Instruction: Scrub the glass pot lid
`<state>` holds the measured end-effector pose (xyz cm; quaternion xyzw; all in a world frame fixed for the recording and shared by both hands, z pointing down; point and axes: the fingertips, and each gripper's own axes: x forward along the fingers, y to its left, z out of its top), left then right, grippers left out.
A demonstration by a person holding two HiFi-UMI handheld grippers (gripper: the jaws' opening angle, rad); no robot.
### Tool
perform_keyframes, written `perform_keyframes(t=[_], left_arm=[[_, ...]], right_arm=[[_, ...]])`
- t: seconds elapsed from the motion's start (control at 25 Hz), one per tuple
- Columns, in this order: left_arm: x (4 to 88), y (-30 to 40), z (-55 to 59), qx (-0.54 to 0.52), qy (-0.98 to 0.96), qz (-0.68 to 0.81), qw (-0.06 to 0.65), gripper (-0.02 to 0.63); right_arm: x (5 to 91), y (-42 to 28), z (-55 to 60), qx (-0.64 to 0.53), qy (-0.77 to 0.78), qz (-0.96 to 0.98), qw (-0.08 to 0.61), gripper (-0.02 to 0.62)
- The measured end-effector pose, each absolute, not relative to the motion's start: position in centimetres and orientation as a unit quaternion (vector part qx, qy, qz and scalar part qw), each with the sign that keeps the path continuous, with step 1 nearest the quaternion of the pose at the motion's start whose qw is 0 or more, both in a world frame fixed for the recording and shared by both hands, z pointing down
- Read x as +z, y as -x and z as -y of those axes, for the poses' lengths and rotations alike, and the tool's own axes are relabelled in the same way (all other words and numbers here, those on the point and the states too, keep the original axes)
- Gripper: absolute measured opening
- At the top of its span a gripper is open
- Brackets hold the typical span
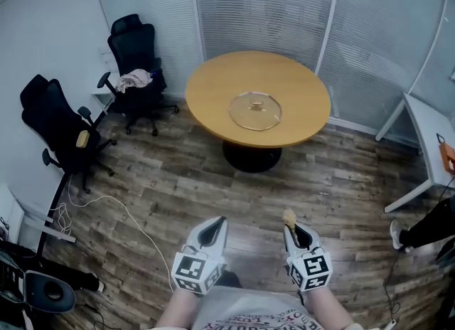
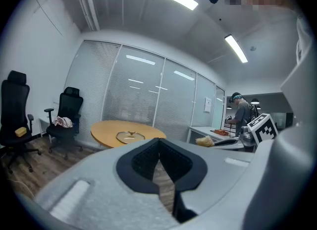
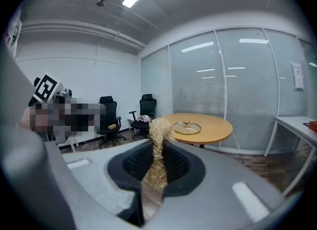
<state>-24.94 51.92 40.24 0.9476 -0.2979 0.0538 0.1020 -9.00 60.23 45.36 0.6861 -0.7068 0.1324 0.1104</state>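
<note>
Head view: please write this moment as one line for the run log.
left claw: shut, empty | right claw: shut on scrubber | lid: on table, far from both claws | scrubbing: not begun

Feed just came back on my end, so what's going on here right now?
A person stands on the wood floor, some way back from the round table, where the glass pot lid lies flat. The right gripper is shut on a tan fibrous scrubber. The left gripper is shut with nothing in it. Neither is near the lid, so scrubbing has not begun.
</note>
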Motion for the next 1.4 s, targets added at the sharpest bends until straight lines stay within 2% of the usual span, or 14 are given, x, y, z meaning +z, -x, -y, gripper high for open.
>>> perform_keyframes(t=[0.48,0.72,1.0,1.4], left_arm=[[40.0,29.5,-36.6,0.053,-0.948,0.297,0.104,0.006],[41.0,28.8,-32.6,0.061,-0.941,0.315,0.111,0.008],[42.1,23.3,-27.9,0.073,-0.924,0.36,0.111,0.008],[41.3,9.7,-20.6,0.066,-0.904,0.408,0.109,0.008]], right_arm=[[45.6,11.5,-45.8,0.146,-0.704,0.685,0.118,0.055],[46.7,10.1,-40.9,0.148,-0.689,0.696,0.136,0.055],[48.3,4.0,-34.2,0.15,-0.653,0.728,0.146,0.055],[48.6,-10.5,-25.1,0.156,-0.614,0.757,0.158,0.055]])
